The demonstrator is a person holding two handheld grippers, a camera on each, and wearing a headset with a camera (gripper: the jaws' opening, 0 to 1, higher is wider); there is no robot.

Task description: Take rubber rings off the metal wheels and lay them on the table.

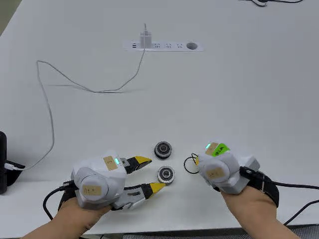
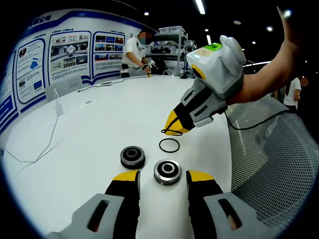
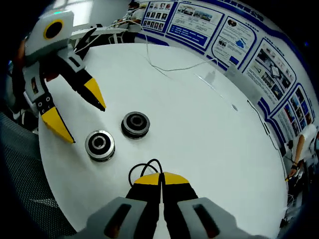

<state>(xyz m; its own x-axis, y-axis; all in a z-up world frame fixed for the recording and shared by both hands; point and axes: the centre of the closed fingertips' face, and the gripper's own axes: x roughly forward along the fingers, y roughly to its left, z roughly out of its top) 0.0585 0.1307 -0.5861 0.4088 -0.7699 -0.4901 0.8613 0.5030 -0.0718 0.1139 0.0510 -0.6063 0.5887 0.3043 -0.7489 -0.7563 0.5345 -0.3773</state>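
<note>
Two metal wheels lie near the table's front edge. The far wheel [image 1: 163, 149] [image 2: 132, 156] [image 3: 136, 124] looks dark around its rim. The near wheel [image 1: 166, 174] [image 2: 167, 171] [image 3: 99, 144] shows bright metal. My left gripper [image 1: 149, 174] [image 2: 163, 178] [image 3: 83, 121] is open, its yellow tips on either side of the near wheel without touching it. To the right of the wheels, my right gripper [image 1: 197, 160] [image 2: 174, 127] [image 3: 160, 179] is shut on a thin black rubber ring [image 1: 191, 164] [image 2: 172, 132] [image 3: 149, 163] just above the table. A second loose ring [image 2: 169, 145] lies flat under it.
A white power strip [image 1: 162, 46] with a plugged charger sits far back; its grey cable [image 1: 50, 114] runs down the left side to a black object [image 1: 2, 164] at the left edge. The table's front edge [image 1: 174, 231] is close below the hands.
</note>
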